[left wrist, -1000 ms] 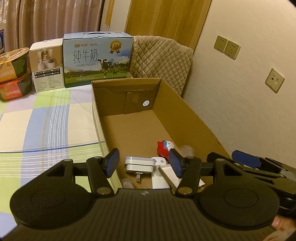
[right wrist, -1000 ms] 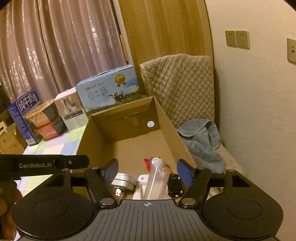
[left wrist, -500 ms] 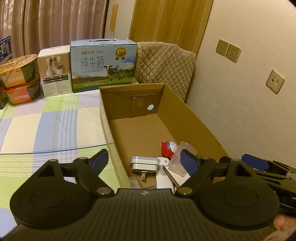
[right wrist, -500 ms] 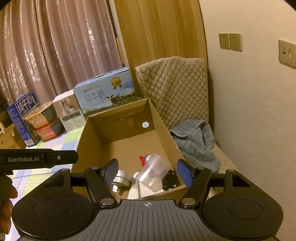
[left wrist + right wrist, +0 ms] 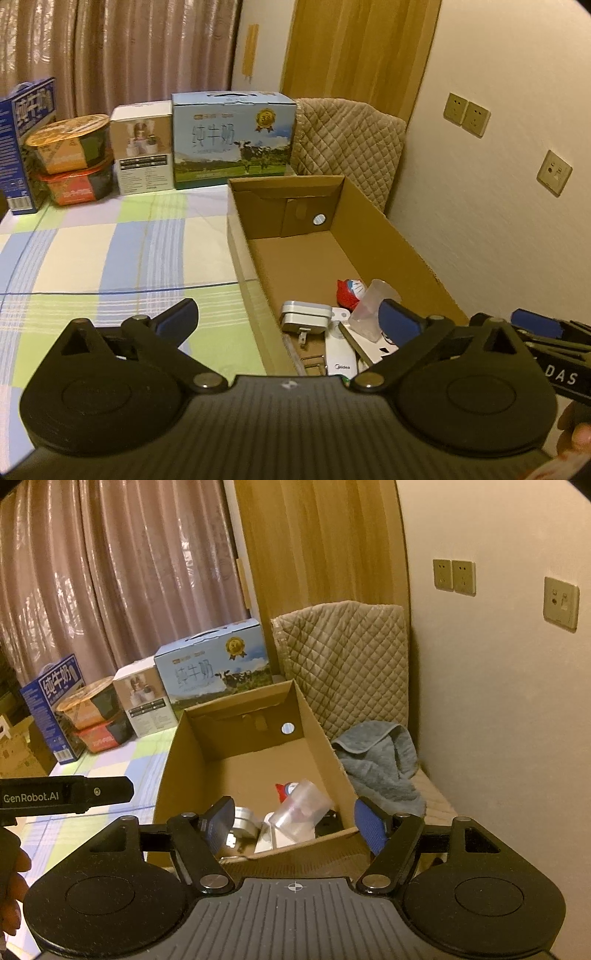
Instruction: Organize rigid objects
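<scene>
Rigid objects lying in the near end of the cardboard box are judged light and stiff, the clear plastic cup slippery and best taken across its wall, while the left hand-held gripper, just opened wide, and right hand-held gripper are held open and empty

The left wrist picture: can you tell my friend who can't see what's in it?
The left gripper hangs open and empty over the near end of a cardboard box. Inside lie a clear plastic cup tipped over, a grey plug adapter, a white remote and a small red and blue toy. Beside the box is a checked cloth.
</scene>
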Tool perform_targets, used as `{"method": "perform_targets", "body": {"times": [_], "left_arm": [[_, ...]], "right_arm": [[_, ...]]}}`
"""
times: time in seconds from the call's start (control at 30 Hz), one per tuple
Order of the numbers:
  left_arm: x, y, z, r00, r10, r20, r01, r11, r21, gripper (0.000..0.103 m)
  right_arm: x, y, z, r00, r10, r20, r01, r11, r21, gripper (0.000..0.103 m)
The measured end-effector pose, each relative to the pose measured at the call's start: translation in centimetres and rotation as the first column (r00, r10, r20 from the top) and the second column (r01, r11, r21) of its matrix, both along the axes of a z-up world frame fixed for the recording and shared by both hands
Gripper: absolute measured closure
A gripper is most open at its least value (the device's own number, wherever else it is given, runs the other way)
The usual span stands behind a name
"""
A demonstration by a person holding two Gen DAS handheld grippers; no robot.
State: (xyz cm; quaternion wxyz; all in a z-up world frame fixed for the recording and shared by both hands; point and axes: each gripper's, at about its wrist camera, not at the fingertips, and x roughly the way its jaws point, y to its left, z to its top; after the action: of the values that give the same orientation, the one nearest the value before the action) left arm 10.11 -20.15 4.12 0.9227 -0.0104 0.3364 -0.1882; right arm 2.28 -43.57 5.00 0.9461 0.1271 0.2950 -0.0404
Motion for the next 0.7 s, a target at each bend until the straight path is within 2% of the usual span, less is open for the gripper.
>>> {"method": "perform_targets", "body": {"times": [0.4,0.7], "left_arm": [[-2.9,2.9,0.3,0.993,0.104,-0.061,-0.105,0.994,-0.024,0.001],[-5.6,3.2,0.3,0.992,0.101,-0.071,-0.102,0.995,-0.006,0.001]], "right_arm": [[-2.4,0.9,1.1,0.999,0.028,-0.022,-0.028,1.000,-0.008,0.018],[-3.9,1.8,1.2,0.996,0.060,-0.059,-0.061,0.998,-0.015,0.016]]}}
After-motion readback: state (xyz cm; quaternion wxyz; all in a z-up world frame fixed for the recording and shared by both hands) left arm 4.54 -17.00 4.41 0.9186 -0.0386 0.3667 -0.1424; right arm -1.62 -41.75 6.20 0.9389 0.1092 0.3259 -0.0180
